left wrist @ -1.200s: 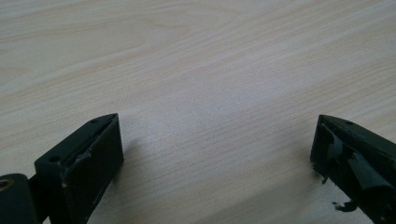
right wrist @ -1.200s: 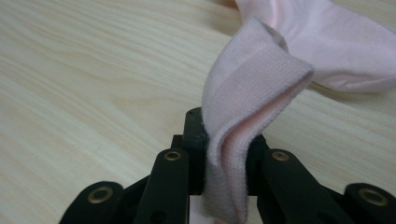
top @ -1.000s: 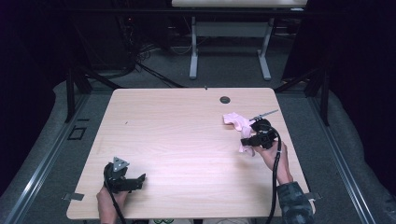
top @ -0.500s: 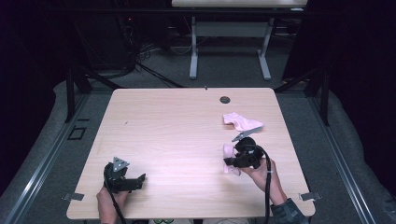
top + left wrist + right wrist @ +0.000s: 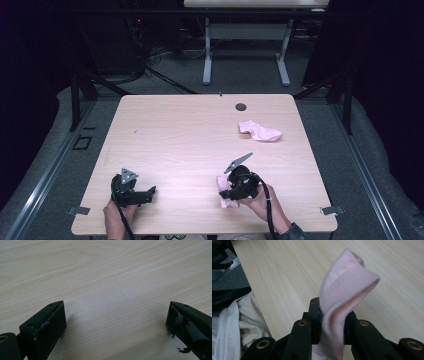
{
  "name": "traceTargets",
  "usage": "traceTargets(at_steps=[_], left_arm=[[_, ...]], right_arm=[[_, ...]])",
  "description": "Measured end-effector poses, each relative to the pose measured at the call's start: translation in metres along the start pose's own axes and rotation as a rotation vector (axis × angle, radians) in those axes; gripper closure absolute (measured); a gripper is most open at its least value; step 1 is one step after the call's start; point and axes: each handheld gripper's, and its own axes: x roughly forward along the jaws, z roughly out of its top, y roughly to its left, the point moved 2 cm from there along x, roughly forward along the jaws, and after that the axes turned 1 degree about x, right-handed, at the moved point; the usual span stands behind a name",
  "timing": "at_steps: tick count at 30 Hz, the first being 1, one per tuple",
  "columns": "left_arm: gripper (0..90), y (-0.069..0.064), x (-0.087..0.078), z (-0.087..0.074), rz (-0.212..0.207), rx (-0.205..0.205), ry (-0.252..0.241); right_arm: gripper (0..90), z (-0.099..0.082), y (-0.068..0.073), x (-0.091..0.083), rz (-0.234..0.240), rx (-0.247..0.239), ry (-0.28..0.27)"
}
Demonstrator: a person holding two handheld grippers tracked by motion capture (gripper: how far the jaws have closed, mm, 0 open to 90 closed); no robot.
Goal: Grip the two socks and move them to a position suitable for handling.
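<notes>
Your right tool (image 5: 231, 192) is clenched on a pink sock (image 5: 342, 297): in the right gripper view the fabric is pinched between the two black jaws, and a folded loop of it stands up above them. From above, that sock (image 5: 226, 198) sits low over the near right part of the counter (image 5: 190, 135), bunched at the tool's left side, with your right hand (image 5: 257, 200) just behind it.

The second pink sock (image 5: 260, 131) lies flat at the far right of the counter, close to the small dark grommet (image 5: 241, 106). Its long axis runs roughly left to right, with the wider end toward the right edge. It is well apart from the sock you hold, farther away and a little to the right.

Your left tool (image 5: 145, 192) rests at the near left, released: in the left gripper view its jaws stand wide with only bare wood between them. It points right, toward the held sock.

The relation that matters is this: the held sock is between your two tools, near to both, while the loose sock lies far and right, on your right hand's side. If you mean to pair them, I judge the right hand the natural one to fetch the loose sock, and the left the one to take or pin down what you hold.
</notes>
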Motion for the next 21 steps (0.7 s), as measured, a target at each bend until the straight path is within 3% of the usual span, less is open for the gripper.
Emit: traceTargets(at_steps=[7,13,14,16,18,20,21], left_arm=[[2.7,0.0,0.0,0.0,0.0,0.0,0.0],[2.7,0.0,0.0,0.0,0.001,0.0,0.0],[2.6,0.0,0.0,0.0,0.001,-0.001,0.0],[2.6,0.0,0.0,0.0,0.001,-0.001,0.0],[2.6,0.0,0.0,0.0,0.001,-0.001,0.0],[2.6,0.0,0.0,0.0,0.001,-0.001,0.0],[2.6,0.0,0.0,0.0,0.001,-0.001,0.0]], right_arm=[[74.5,-0.002,0.016,0.03,0.026,-0.037,0.069],[70.0,-0.004,0.02,0.039,0.027,-0.049,0.097],[59.4,-0.005,0.02,0.038,0.025,-0.059,0.111],[54.5,-0.006,0.02,0.038,0.026,-0.054,0.102],[38.5,-0.006,0.021,0.036,0.024,-0.061,0.085],[33.7,-0.006,0.021,0.032,0.02,-0.072,0.09],[22.7,-0.007,0.02,0.029,0.016,-0.06,0.071]])
